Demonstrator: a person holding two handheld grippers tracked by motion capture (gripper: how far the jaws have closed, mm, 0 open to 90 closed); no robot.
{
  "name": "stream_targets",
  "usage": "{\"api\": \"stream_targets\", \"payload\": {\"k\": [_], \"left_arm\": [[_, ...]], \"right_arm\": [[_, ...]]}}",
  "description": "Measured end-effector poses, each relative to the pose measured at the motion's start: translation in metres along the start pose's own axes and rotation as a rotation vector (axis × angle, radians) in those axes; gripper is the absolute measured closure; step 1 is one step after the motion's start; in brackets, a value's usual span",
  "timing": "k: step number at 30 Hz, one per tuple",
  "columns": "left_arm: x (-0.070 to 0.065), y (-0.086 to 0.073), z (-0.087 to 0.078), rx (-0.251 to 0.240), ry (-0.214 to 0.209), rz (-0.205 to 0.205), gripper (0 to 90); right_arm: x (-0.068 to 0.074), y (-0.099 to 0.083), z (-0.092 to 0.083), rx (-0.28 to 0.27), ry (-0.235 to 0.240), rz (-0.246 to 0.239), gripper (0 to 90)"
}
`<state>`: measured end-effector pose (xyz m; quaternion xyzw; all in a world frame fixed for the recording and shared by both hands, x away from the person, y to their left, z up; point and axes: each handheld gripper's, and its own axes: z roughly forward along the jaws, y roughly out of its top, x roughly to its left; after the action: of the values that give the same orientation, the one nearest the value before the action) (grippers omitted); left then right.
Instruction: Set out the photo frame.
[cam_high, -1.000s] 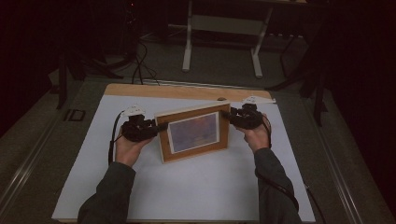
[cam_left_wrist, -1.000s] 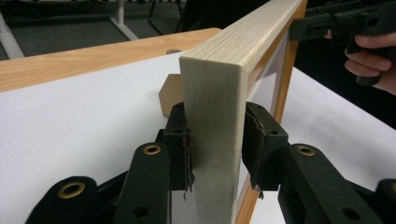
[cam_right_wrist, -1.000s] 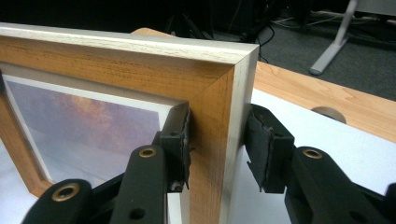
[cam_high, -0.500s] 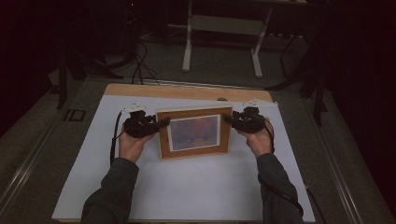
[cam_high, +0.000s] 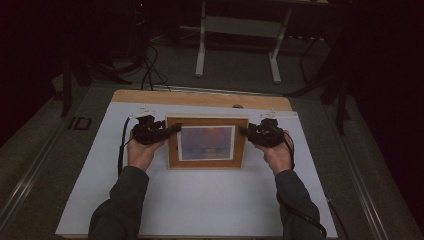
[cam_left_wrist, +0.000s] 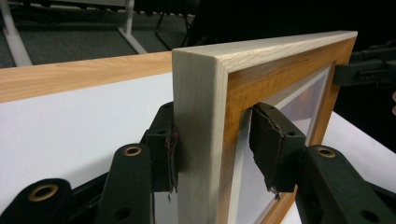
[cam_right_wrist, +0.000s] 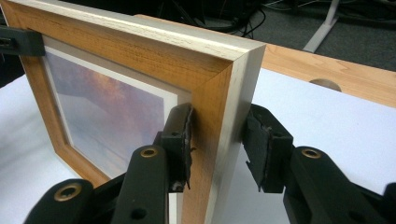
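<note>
Two of my grippers work over a white table (cam_high: 200, 200) with a light wooden strip along its far edge, in a dim room where a pale desk frame (cam_high: 240, 40) and cables stand on the grey floor beyond. Between them I hold a wooden picture frame (cam_high: 207, 142), orange-brown on its face, pale on its edges, with a white mat around a hazy orange-blue print. It stands mid-table facing me, long axis left to right, my left gripper (cam_left_wrist: 212, 149) clamped on its left rail and my right gripper (cam_right_wrist: 217, 140) on its right.
</note>
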<state>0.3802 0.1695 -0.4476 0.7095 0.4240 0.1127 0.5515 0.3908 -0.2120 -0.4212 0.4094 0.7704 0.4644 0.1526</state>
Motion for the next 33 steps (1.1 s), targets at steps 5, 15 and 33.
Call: {"api": "stream_targets", "payload": {"k": [5,15,33], "left_arm": [[-0.0003,0.0,-0.0013,0.003,-0.003,0.001,55.4],[0.0002,-0.0004,-0.0036,0.005,0.001,-0.007,54.3],[-0.0046,-0.003,-0.0094,0.019,0.028,-0.011,44.6]], "right_arm": [[0.0016,0.0003,-0.0011,0.004,0.001,0.004,62.4],[0.0049,-0.0022,-0.0035,0.004,0.009,0.003,62.8],[0.0064,-0.005,-0.0051,-0.016,-0.014,-0.024,54.2]]}}
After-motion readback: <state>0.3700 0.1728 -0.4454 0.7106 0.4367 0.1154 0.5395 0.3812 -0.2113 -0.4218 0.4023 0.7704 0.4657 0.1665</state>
